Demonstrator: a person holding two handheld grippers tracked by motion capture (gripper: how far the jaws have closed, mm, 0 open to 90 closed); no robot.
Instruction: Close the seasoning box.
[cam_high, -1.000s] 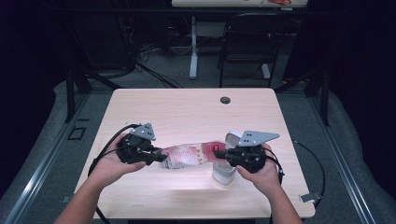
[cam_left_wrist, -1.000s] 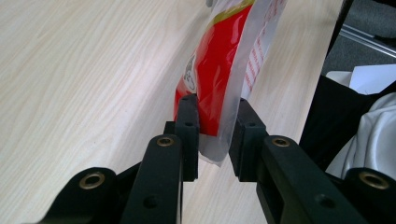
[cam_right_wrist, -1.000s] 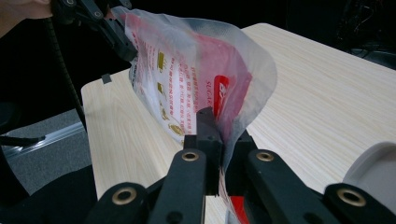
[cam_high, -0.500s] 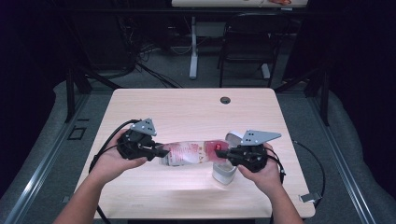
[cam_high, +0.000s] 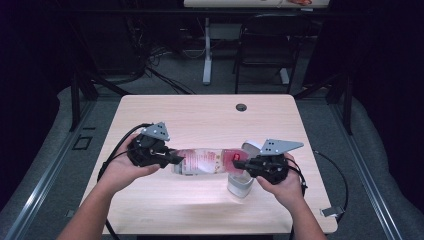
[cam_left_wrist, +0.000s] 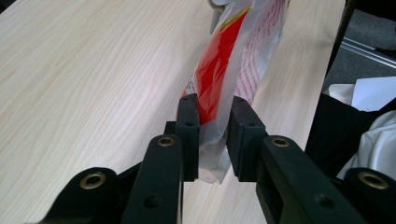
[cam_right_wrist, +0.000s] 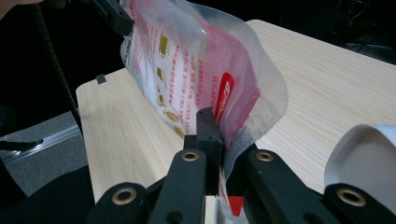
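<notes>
While both hands hover over the wooden table (cam_high: 150, 210), left gripper (cam_high: 172, 159) jaws clamped on one end of a clear red-printed pouch (cam_high: 205, 161), right gripper (cam_high: 239, 164) jaws pinched on the other end, pouch stretched level between them above the tabletop, white cup (cam_high: 241, 184) just below the right gripper

the pouch (cam_high: 206, 161) spans the gap between the left gripper (cam_high: 176, 159) and right gripper (cam_high: 239, 164), barring the way across. a white cup (cam_high: 240, 184) stands under the right gripper. the far half of the table (cam_high: 200, 115) lies bare, save a small grommet (cam_high: 241, 107).
</notes>
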